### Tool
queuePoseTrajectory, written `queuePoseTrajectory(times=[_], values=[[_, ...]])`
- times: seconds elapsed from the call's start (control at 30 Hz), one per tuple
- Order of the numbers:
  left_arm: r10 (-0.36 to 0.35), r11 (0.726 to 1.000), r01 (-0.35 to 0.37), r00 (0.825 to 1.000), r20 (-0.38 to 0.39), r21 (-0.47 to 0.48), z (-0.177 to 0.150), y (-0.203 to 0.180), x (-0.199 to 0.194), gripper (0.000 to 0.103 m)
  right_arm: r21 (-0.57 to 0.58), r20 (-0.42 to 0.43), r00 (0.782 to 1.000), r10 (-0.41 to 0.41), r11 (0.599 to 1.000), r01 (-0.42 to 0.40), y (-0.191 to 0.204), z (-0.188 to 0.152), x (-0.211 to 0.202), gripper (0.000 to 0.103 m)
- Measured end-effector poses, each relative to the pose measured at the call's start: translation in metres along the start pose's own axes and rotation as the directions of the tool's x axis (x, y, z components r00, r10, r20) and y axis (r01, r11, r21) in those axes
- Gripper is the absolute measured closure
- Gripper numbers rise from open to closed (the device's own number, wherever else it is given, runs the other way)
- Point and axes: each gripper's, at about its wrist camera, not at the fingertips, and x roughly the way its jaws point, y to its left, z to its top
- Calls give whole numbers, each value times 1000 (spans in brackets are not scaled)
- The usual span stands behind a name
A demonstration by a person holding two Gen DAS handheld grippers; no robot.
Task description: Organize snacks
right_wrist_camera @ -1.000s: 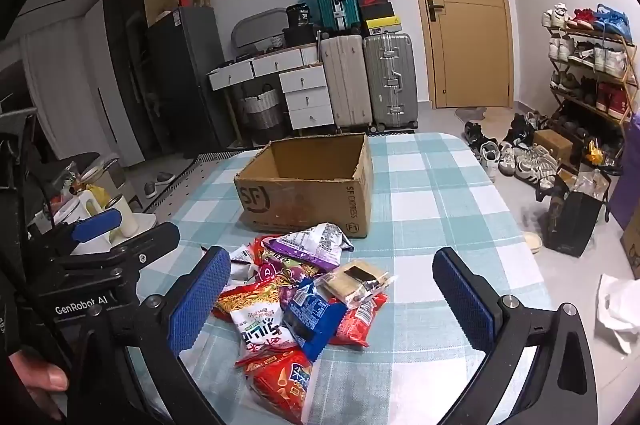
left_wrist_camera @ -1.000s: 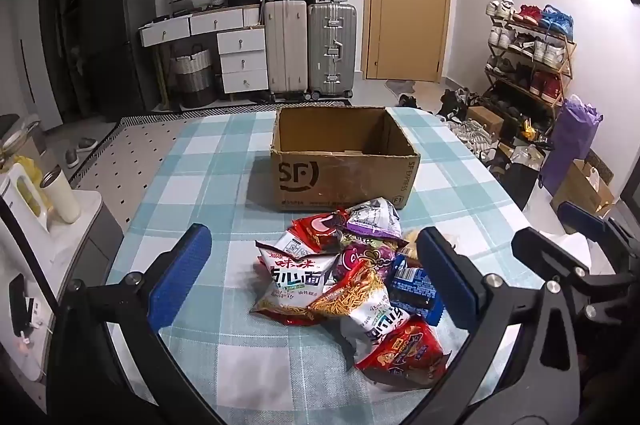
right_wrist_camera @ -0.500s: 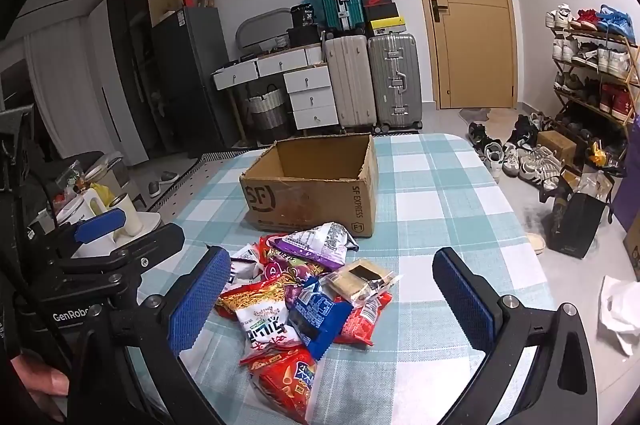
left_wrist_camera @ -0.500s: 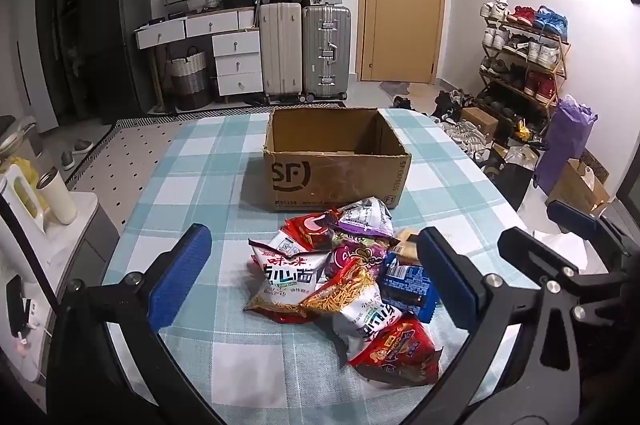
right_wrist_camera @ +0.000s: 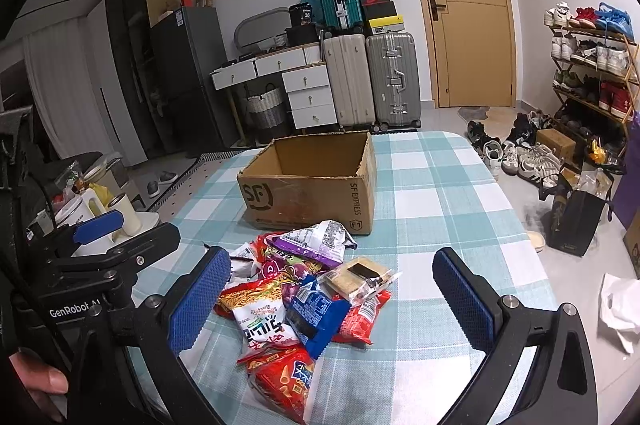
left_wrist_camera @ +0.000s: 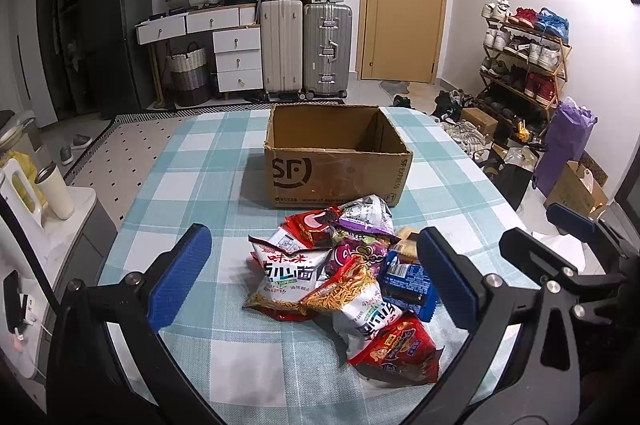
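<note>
Left wrist view: the left gripper [left_wrist_camera: 316, 279] hangs with fingers wide apart above the snack pile [left_wrist_camera: 344, 273], holding nothing. The cardboard box [left_wrist_camera: 336, 153] sits open just beyond it.

Right wrist view: the right gripper [right_wrist_camera: 334, 301] is likewise spread, empty, over the pile on the checked tablecloth [right_wrist_camera: 440, 193].

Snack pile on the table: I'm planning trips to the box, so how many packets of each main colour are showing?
Red packets: 3
Purple packets: 2
White packets: 2
Blue packets: 1
Clear cracker packs: 1
Total: 9 visible
</note>
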Motion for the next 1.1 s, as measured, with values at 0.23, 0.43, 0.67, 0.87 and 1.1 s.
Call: queuePoseTrajectory(times=[0.23,0.43,0.67,0.87,1.1], values=[[-14,1000,15,1000,6,-15,-2,1,0,1,-4,4,1000,0,1000,0,0,1,0,0],[-15,1000,15,1000,11,-23,-2,4,0,1,1,5,1000,15,1000,-15,1,0,0,0],[-9,1000,10,1000,14,-24,-2,4,0,1,4,6,1000,16,1000,-16,0,0,1,0],[-2,1000,3,1000,24,-25,-3,5,0,1,7,7,1000,14,1000,-14,-1,0,0,0],[-3,1000,4,1000,20,-25,-3,5,1,1,7,8,1000,13,1000,-13,-2,0,0,0]])
